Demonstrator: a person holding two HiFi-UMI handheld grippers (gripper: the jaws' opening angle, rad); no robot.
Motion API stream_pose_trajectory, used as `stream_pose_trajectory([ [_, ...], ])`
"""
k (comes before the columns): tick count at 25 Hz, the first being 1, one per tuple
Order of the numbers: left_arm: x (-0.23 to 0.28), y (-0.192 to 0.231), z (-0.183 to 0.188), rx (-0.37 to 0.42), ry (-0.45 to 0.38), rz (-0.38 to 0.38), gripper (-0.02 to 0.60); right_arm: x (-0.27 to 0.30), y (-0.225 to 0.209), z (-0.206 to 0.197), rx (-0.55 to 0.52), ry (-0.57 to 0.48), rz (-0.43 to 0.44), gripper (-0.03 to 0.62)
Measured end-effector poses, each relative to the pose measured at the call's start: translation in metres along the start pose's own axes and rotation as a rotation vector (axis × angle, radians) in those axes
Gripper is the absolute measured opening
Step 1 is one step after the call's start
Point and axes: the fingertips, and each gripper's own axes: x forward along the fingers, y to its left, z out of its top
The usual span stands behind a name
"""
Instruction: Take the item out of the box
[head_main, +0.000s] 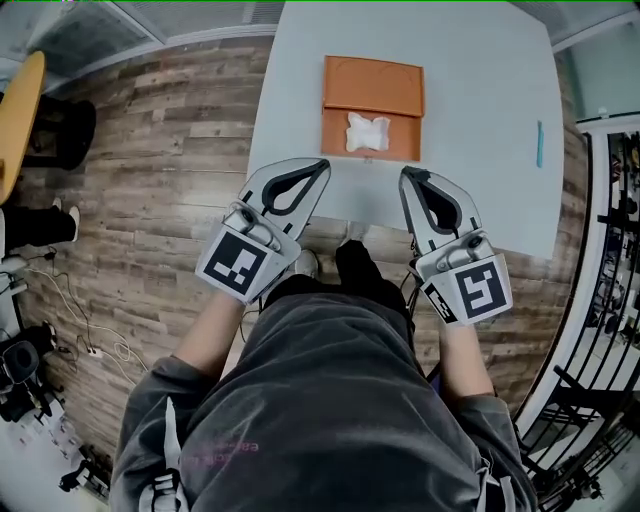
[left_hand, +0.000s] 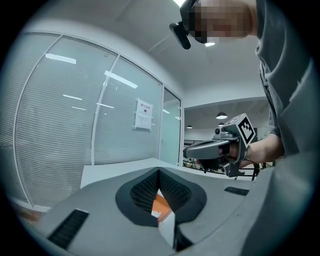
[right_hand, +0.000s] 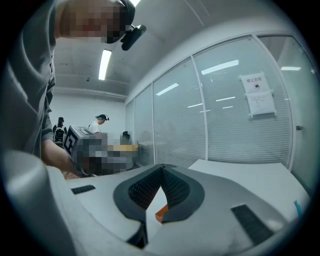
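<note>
An orange box (head_main: 335, 135) lies open on the pale table (head_main: 480, 110), its lid (head_main: 373, 85) folded back on the far side. A white crumpled item (head_main: 366, 131) rests inside the box. My left gripper (head_main: 322, 163) hovers at the table's near edge, just left of the box front, shut with nothing between the jaws. My right gripper (head_main: 407, 172) is level with it, just right of the box front, also shut and empty. Under the closed tips of the left gripper (left_hand: 159, 170) a strip of the orange box (left_hand: 161, 205) shows. The right gripper (right_hand: 162, 167) has a box corner (right_hand: 161, 214) below it.
A thin blue stick (head_main: 539, 143) lies near the table's right edge. Wooden floor (head_main: 160, 150) spreads to the left, with a yellow round tabletop (head_main: 20, 110) at the far left. A black railing (head_main: 610, 250) stands on the right. Glass partition walls (left_hand: 100, 130) lie beyond the table.
</note>
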Motion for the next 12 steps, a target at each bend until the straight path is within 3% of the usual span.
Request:
stream_pose_trajectory([
  [12,0.070,0.021,-0.025,-0.027,0.095,0.149,0.002,0.044,-0.079,-0.041,-0.036,0.105,0.183,0.000],
])
